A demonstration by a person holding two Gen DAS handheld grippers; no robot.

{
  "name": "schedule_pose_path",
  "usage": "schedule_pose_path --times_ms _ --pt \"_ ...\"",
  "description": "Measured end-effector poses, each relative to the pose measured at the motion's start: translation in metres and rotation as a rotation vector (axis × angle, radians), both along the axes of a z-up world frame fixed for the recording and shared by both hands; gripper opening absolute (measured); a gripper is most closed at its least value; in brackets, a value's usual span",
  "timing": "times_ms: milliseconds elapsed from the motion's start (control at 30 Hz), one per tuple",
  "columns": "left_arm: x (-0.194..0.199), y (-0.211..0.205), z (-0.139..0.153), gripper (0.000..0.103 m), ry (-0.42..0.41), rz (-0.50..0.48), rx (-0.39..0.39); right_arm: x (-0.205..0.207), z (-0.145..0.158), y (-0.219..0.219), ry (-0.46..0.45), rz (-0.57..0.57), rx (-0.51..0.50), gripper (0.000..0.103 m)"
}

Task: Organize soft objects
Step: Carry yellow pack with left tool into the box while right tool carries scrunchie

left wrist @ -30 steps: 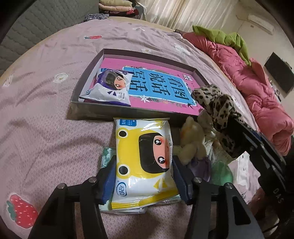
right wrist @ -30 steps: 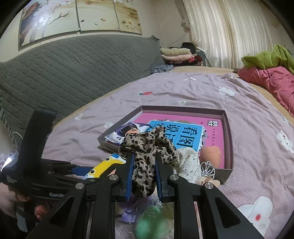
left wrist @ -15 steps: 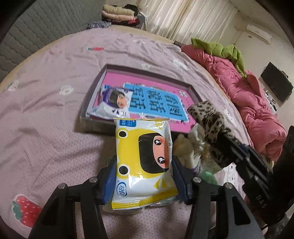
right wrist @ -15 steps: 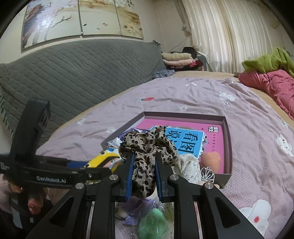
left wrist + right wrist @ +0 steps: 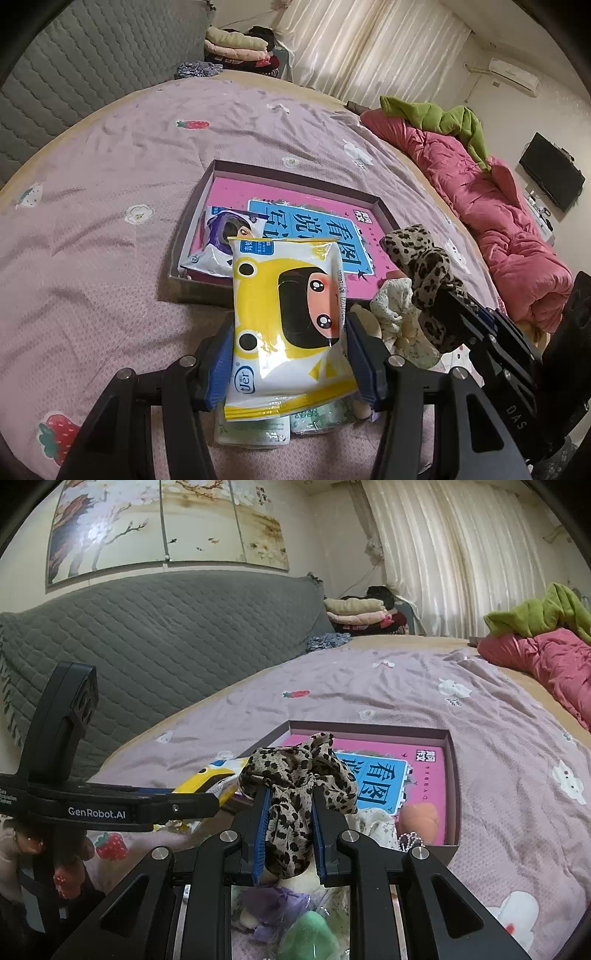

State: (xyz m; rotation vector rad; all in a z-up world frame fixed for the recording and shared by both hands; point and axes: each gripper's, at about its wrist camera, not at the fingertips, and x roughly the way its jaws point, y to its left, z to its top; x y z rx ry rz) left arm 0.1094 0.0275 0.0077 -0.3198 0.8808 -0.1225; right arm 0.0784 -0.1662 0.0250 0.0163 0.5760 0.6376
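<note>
On the left, the left gripper [image 5: 290,354] has its jaws closed on a yellow wipes pack [image 5: 286,317], lifted clear of the bedspread [image 5: 92,240]. The pack's lower corner reads "Jer", a blue label with small Chinese print sits at its top edge, and a cartoon child's face in a yellow frog hood fills the front; the plastic is glossy and slightly crumpled. Beneath it lie 2 pale green packs [image 5: 258,428] flat on the bed, their print too small to read. From the right wrist view that gripper's arm carries the lettering "GenRobot.AI".

Just beyond sits a shallow purple box [image 5: 295,177] holding a pink book [image 5: 229,192] with large Chinese characters on a blue panel, and a purple-and-white wipes pack [image 5: 218,247] resting in its near left corner.

Further right, the right gripper [image 5: 289,830] pinches a leopard-print scrunchie [image 5: 299,775] between narrow jaws, held above a heap of soft items: a cream scrunchie [image 5: 391,306], a lilac one [image 5: 269,901], a green one [image 5: 310,934]. Its body reads "DAS".
</note>
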Motion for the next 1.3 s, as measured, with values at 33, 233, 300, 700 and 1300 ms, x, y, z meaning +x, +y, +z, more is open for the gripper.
schedule_pose_path --times_ms 33,233,300,700,1300 --pt "0.001 -0.001 0.000 0.056 -0.003 -0.001 0.002 0.000 0.000 0.001 -0.003 -0.001 -0.001 0.021" --pt "0.007 -0.004 0.000 0.056 -0.015 -0.003 0.012 0.002 0.004 0.004 -0.036 -0.016 -0.026 0.021" --pt "0.011 -0.005 0.001 0.056 -0.021 -0.007 0.008 0.003 0.003 0.004 -0.040 -0.021 -0.026 0.021" --pt "0.031 -0.011 -0.001 0.056 -0.036 -0.019 0.038 0.032 0.009 -0.008 -0.060 -0.091 -0.026 0.021" --pt "0.068 -0.023 -0.008 0.056 -0.032 -0.025 0.079 0.078 0.000 -0.028 -0.056 -0.148 -0.020 0.021"
